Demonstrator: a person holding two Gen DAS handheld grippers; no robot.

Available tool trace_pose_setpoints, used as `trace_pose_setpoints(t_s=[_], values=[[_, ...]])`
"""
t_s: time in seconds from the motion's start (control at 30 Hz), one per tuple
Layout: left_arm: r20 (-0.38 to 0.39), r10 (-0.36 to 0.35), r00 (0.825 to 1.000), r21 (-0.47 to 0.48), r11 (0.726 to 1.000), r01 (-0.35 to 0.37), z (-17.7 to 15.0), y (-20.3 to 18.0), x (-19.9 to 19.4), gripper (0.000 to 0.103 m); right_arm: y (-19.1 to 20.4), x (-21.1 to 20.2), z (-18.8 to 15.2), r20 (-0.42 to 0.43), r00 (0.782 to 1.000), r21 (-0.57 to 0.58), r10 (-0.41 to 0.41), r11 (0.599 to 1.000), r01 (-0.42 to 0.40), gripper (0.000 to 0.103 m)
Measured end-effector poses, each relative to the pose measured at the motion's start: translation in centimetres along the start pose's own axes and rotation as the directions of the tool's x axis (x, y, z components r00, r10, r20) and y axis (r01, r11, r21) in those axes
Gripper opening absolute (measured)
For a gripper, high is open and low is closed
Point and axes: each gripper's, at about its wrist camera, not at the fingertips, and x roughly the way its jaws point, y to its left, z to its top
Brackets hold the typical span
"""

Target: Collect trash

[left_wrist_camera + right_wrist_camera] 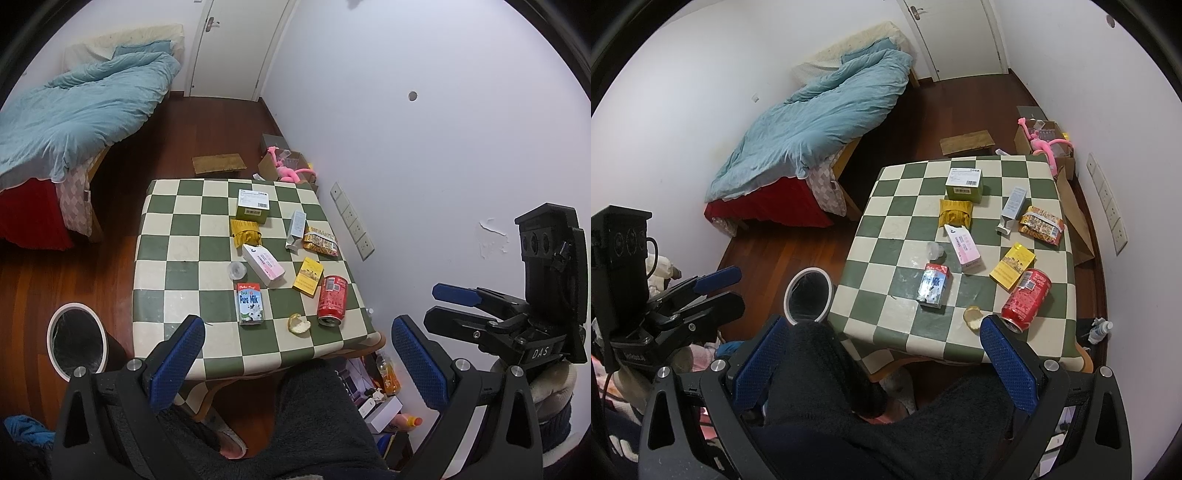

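Red can [331, 301] lying on its side near the table's [159, 258] front right corner, peel scrap [298, 324] just beside | likely empty, light, thin-walled, apt to roll: grip across mid-body | milk carton [250, 303] stiffer, squarer | bin [77, 341] off the front left corner | left gripper [297, 363] and right gripper [884, 360] both spread wide, empty.

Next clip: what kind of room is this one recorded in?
Most likely a bedroom at home: a bed with a blue duvet, a small checkered table strewn with packaging, and a round waste bin on the wooden floor beside it.
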Motion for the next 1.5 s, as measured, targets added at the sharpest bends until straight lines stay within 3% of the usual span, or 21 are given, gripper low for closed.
trace_pose_setpoints(t_s=[0.07, 0.17, 0.27, 0.33, 0.43, 0.57, 0.7, 0.8, 0.93, 1.03, 1.1, 1.17, 1.23, 1.5], values=[[0.005, 0.015, 1.000, -0.004, 1.000, -0.015, -0.1, 0.2, 0.0, 0.103, 0.0, 0.0, 0.2, 0.008, 1.000, 0.010, 0.003, 1.000, -0.003, 0.103], [0.021, 0.130, 0.991, 0.000, 0.992, -0.130, 0.0, 0.7, 1.6, 0.103, -0.8, 0.2, 0.2, 0.030, 0.999, 0.055, -0.024, 0.998, 0.022, 0.103], [0.018, 0.295, 0.955, 0.000, 0.955, -0.295, 0.2, 2.1, 5.2, 0.103, -3.5, 2.0, -0.3, 0.051, 0.993, 0.156, -0.104, 0.983, 0.095, 0.103], [-0.015, 0.355, 0.935, -0.008, 0.935, -0.355, -0.1, 3.4, 8.5, 0.103, -6.4, 3.9, -1.1, 0.047, 0.986, 0.248, -0.161, 0.958, 0.145, 0.103], [-0.132, 0.401, 0.907, -0.013, 0.914, -0.406, -0.8, 5.8, 15.5, 0.103, -11.1, 7.5, -2.1, 0.011, 0.969, 0.367, -0.246, 0.903, 0.225, 0.101], [-0.242, 0.408, 0.880, -0.019, 0.905, -0.425, -2.1, 7.4, 22.4, 0.103, -16.7, 13.6, -2.6, -0.098, 0.948, 0.450, -0.302, 0.836, 0.313, 0.080], [-0.327, 0.397, 0.857, -0.003, 0.907, -0.421, -2.7, 7.8, 27.6, 0.103, -20.7, 19.1, -2.8, -0.209, 0.915, 0.471, -0.344, 0.784, 0.403, 0.080], [-0.385, 0.364, 0.848, -0.008, 0.918, -0.397, -3.0, 8.2, 30.8, 0.099, -22.7, 22.1, -3.3, -0.258, 0.911, 0.502, -0.322, 0.761, 0.411, 0.080], [-0.422, 0.331, 0.844, -0.006, 0.930, -0.368, -3.4, 8.1, 33.6, 0.094, -23.8, 24.4, -3.2, -0.298, 0.902, 0.501, -0.311, 0.754, 0.426, 0.080], [-0.451, 0.312, 0.836, -0.004, 0.936, -0.351, -3.7, 7.9, 35.2, 0.075, -24.4, 26.0, -2.8, -0.322, 0.892, 0.488, -0.316, 0.753, 0.442, 0.080], [-0.456, 0.315, 0.833, 0.003, 0.936, -0.352, -3.8, 7.6, 35.9, 0.073, -24.6, 26.9, -2.6, -0.333, 0.890, 0.481, -0.311, 0.755, 0.445, 0.080], [-0.452, 0.326, 0.830, 0.017, 0.934, -0.358, -4.0, 7.3, 36.3, 0.055, -24.6, 27.4, -2.4, -0.342, 0.886, 0.471, -0.314, 0.759, 0.450, 0.079], [-0.457, 0.319, 0.831, 0.016, 0.936, -0.351, -4.1, 7.1, 36.8, 0.047, -24.7, 27.8, -2.3, -0.352, 0.879, 0.458, -0.320, 0.761, 0.460, 0.068], [-0.387, 0.379, 0.841, 0.062, 0.920, -0.386, -4.3, 6.1, 35.6, 0.046, -24.2, 27.1, -2.5, -0.330, 0.886, 0.433, -0.324, 0.782, 0.448, 0.067]])
